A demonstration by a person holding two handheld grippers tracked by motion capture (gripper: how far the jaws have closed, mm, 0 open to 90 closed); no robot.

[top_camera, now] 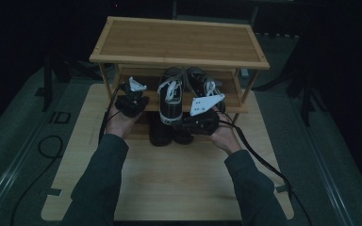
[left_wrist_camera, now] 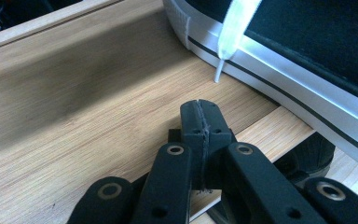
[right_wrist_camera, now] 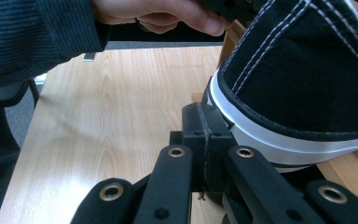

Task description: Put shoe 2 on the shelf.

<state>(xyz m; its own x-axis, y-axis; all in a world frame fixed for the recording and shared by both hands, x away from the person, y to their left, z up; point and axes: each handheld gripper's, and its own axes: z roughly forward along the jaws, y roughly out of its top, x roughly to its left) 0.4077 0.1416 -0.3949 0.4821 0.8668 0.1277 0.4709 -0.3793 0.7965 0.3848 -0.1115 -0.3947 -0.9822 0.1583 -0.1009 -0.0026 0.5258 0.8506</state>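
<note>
A small wooden shoe rack stands at the far side of the table, and both of the person's hands reach toward its middle shelf.

The left gripper hovers at the left part of that shelf, over bare wood. Seen from the left gripper view, its two black jaws are pressed flat together with nothing between them. Just beyond its tip lies the white-edged sole of a black sneaker, and a white lace end hangs down beside the sole — near the jaws, but apart from them.

The right gripper sits at the front edge of the shelf, right beside the heel of that same black sneaker, which pokes out over the edge. In the right gripper view its jaws are also closed tight on nothing; the white rubber band of the sneaker lies just beside them, perhaps touching the jaw's side — the angle is too close to be sure.

A second black sneaker rests on the shelf to the right of the first. Darker shoes stand on the lowest level under the grippers, hard to make out in the dim light.
</note>
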